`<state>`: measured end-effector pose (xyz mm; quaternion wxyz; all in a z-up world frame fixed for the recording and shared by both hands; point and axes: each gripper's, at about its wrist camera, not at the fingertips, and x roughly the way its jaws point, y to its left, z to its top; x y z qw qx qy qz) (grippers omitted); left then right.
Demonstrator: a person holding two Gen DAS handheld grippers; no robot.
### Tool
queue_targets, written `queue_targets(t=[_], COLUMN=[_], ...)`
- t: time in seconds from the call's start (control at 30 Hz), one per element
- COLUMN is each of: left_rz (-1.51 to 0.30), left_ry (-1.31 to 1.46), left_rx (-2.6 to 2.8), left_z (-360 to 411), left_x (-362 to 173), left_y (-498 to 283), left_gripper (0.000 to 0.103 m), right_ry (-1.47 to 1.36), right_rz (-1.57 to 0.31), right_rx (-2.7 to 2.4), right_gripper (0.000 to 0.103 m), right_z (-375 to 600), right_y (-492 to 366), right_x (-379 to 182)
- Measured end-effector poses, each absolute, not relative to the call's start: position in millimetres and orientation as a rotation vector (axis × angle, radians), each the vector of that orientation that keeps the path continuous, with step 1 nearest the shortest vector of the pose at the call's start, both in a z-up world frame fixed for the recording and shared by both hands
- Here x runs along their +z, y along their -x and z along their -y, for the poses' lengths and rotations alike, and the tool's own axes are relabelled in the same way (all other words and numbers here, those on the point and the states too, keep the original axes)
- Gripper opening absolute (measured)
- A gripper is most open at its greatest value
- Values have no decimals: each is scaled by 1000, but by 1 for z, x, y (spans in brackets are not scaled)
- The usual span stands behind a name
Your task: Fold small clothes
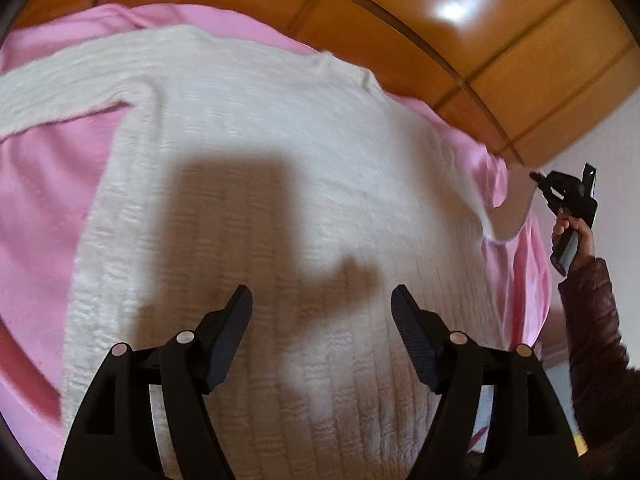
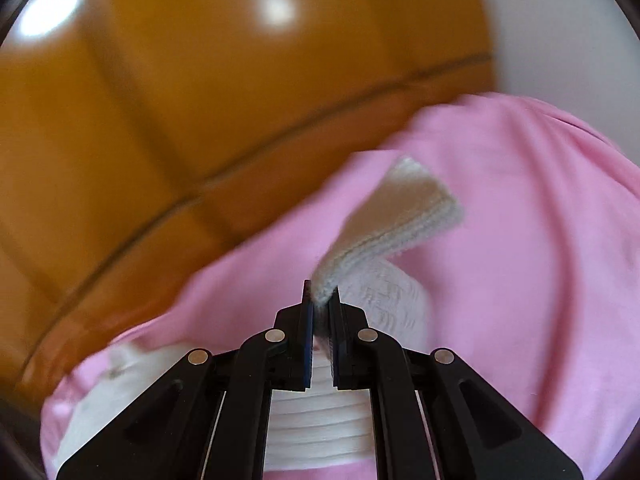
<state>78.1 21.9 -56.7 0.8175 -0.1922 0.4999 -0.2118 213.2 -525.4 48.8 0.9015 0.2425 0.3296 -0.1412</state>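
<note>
My right hand-held gripper (image 2: 320, 294) pinched the white sweater's (image 1: 256, 160) sleeve cuff (image 2: 394, 216) above the pink bedspread (image 1: 44, 200); my left hand-held gripper (image 1: 322, 300) hovered spread over its body.

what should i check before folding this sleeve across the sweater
1. Right tool shut on the sleeve cuff: ok.
2. Left tool open, holding nothing: ok.
3. White sweater body lying flat on the pink sheet: ok.
4. Other sleeve spread out, not yet folded: not ok.
5. Bottom hem straight: cannot tell, hidden.
</note>
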Motion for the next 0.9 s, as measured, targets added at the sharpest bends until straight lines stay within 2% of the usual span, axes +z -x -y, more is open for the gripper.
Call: queue_targets(t=[0.17, 0.3, 0.33, 0.37, 0.4, 0.43, 0.6, 0.77, 0.87, 0.9], left_rz=[-1030, -1000, -996, -990, -986, -980, -958, -968, -999, -1011], left_ry=[465, 496, 498, 504, 511, 519, 561, 617, 650, 655], left_rx=[-438, -434, -433, -434, -433, -432, -433, -408, -415, -410], left_z=[-40, -52, -53, -56, -59, -62, -70, -67, -60, -56], left_x=[-53, -49, -49, -48, -47, -47, -45, -49, -56, -59], left_y=[-78, -81, -82, -83, -85, -87, -110, -154, -184, -196], left_gripper=[72, 72, 72, 72, 73, 73, 72, 70, 62, 56], right_ry=[-391, -316, -313, -321, -335, -360, -453, -488, -537, -546], right_rz=[-710, -808, -836, -848, -844, -823, -803, -848, -884, -894], right_rx=[38, 283, 340, 376, 388, 381, 296, 148, 48, 22], right_gripper=[5, 6, 15, 36, 46, 51, 51, 51, 51, 51], right_z=[382, 272, 254, 244, 241, 243, 295, 357, 394, 402], right_y=[-266, -289, -291, -292, -291, -286, -253, -199, -169, -163], right_x=[65, 49, 45, 43, 42, 45, 43, 17, -5, -11])
